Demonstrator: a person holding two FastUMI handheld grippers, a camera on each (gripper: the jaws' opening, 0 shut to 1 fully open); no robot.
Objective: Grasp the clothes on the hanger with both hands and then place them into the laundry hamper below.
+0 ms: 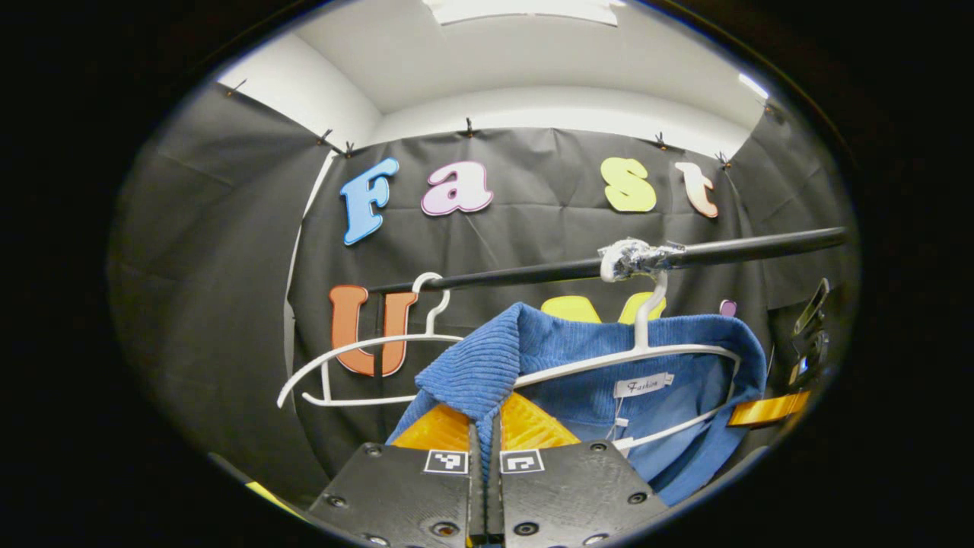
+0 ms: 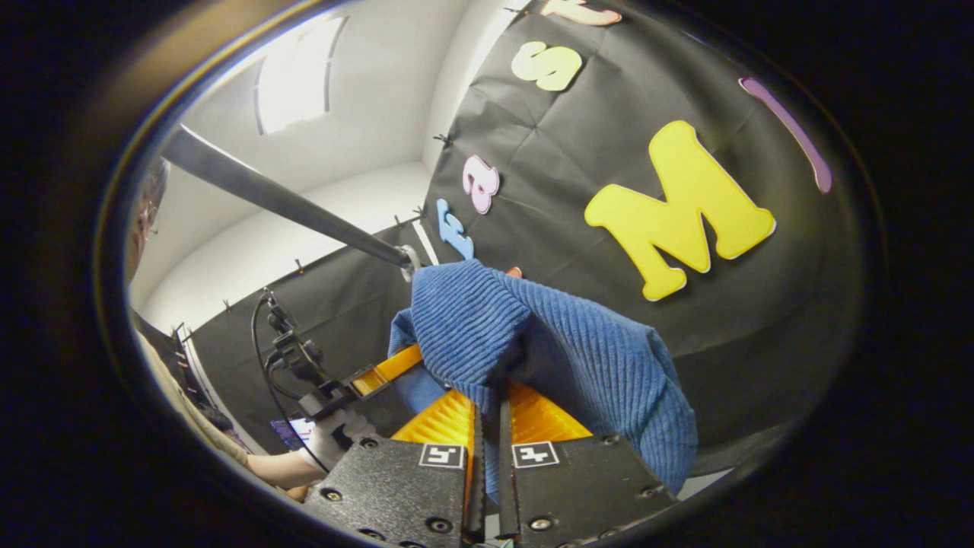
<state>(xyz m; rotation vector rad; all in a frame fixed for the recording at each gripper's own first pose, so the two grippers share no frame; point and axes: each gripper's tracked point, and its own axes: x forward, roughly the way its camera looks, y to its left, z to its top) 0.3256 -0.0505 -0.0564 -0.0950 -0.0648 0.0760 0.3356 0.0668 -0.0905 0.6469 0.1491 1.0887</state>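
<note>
Your blue shirt (image 1: pixel 670 358) hangs on a white hanger (image 1: pixel 647 354) from the black rail (image 1: pixel 533 272), against the booth's black wall, with an empty hanger (image 1: pixel 365 358) beside it on the same rail. In the left gripper view, your left tool (image 1: pixel 485 449) is clenched on the shirt's near shoulder, both fingers pressed together with a fold of ribbed cloth between them. In the right gripper view, your right tool (image 2: pixel 487 449) pinches the other shoulder of the shirt (image 2: pixel 533 342) the same way, cloth draping over and past its fingers just below the rail (image 2: pixel 281 202). The left tool (image 2: pixel 365 384) and the hand (image 2: pixel 335 438) holding it appear farther off in that view. By the look of it, the grasp step is complete and the lift-off is in hand: the hanger sits inside the collar, so the shirt is not yet free. The next move likely calls for drawing both shoulders up and off the hanger's arms together, keeping both grips firm, then lowering the shirt toward the hamper below.
</note>
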